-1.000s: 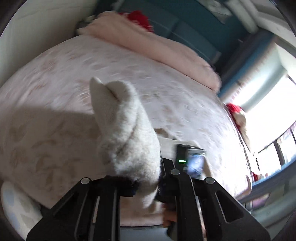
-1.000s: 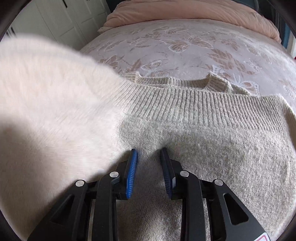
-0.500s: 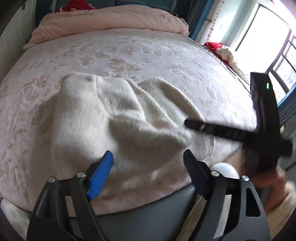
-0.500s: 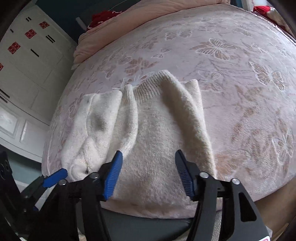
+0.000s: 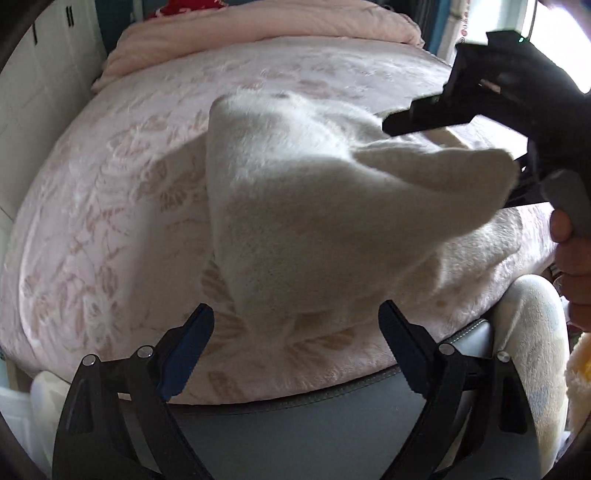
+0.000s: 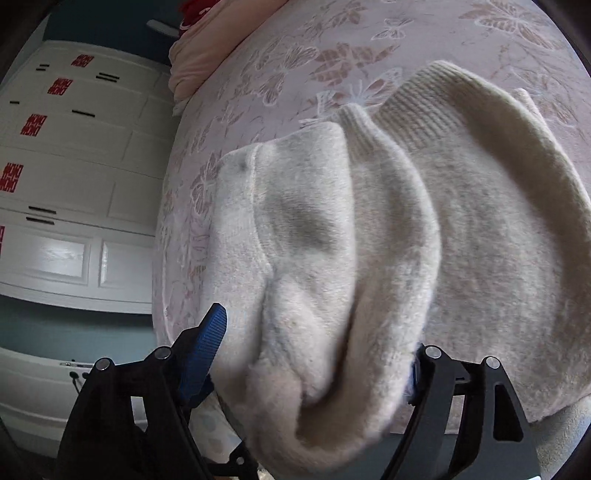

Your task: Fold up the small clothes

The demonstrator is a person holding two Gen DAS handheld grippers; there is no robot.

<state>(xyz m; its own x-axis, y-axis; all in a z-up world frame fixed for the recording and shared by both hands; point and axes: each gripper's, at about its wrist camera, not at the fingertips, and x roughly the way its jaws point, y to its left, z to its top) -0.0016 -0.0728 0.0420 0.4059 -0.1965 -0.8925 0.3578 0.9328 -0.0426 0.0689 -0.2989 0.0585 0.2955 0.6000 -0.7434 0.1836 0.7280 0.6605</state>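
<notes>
A cream fuzzy sweater (image 5: pixel 314 221) lies partly folded on the pink butterfly bedspread (image 5: pixel 110 221), close to the bed's near edge. My left gripper (image 5: pixel 295 314) hovers over that edge, its jaws opening wide, and no cloth is between its pads. In the right wrist view the sweater (image 6: pixel 461 240) shows its ribbed collar (image 6: pixel 417 110) at the far end. The right gripper (image 6: pixel 317 332) has its jaws opening, with a thick fold of the sweater bulging between them and hiding the right pad. In the left wrist view the right gripper (image 5: pixel 450 162) sits at the sweater's raised right corner.
A rolled pink quilt (image 5: pixel 258 26) lies at the head of the bed. White wardrobe doors (image 6: pixel 74 166) stand to the left of the bed. The grey bed frame (image 5: pixel 332 424) runs below the bedspread. A person's hand (image 5: pixel 572 258) grips the right tool's handle.
Both jaws went from nearly shut to wide apart. The left gripper let go of the sweater cloth and sank toward the bed's edge. The right gripper swung over to the sweater's folded left part.
</notes>
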